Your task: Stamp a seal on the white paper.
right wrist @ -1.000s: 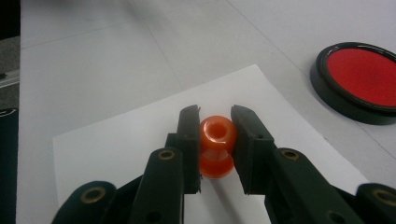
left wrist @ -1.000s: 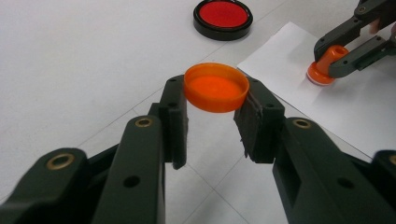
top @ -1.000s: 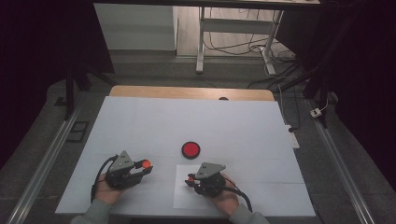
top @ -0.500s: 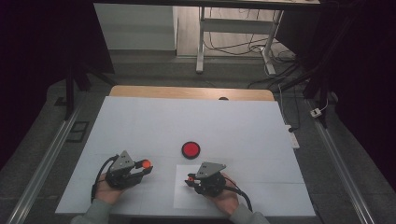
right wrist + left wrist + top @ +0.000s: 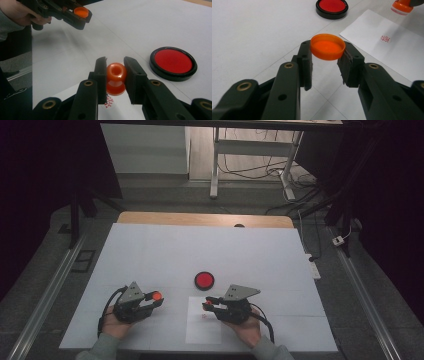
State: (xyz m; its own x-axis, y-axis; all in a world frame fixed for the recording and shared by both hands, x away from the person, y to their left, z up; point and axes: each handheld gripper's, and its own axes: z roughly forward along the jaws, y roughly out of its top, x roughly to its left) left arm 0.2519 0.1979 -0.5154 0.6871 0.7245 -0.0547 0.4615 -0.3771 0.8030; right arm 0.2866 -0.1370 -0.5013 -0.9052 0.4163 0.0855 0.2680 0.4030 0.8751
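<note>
Left gripper (image 5: pixel 325 66): clamps round orange plastic cap (image 5: pixel 327 46).
Right gripper (image 5: pixel 115 77): grips orange knob-handled stamp (image 5: pixel 116 78).
Done: red mark (image 5: pixel 385 38) on white paper sheet (image 5: pixel 397 50).
Left: recapping, probably.

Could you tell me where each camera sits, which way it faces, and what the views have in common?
High view: above the person's side, looking forward and down on the table; both hands and grippers show.
Left gripper view: rides the left gripper, looking along its jaws, which hold the cap.
Right gripper view: rides the right gripper, whose jaws clamp the stamp; the other hand shows.
Shared: both gripper views show the ink pad and the printed mark.
</note>
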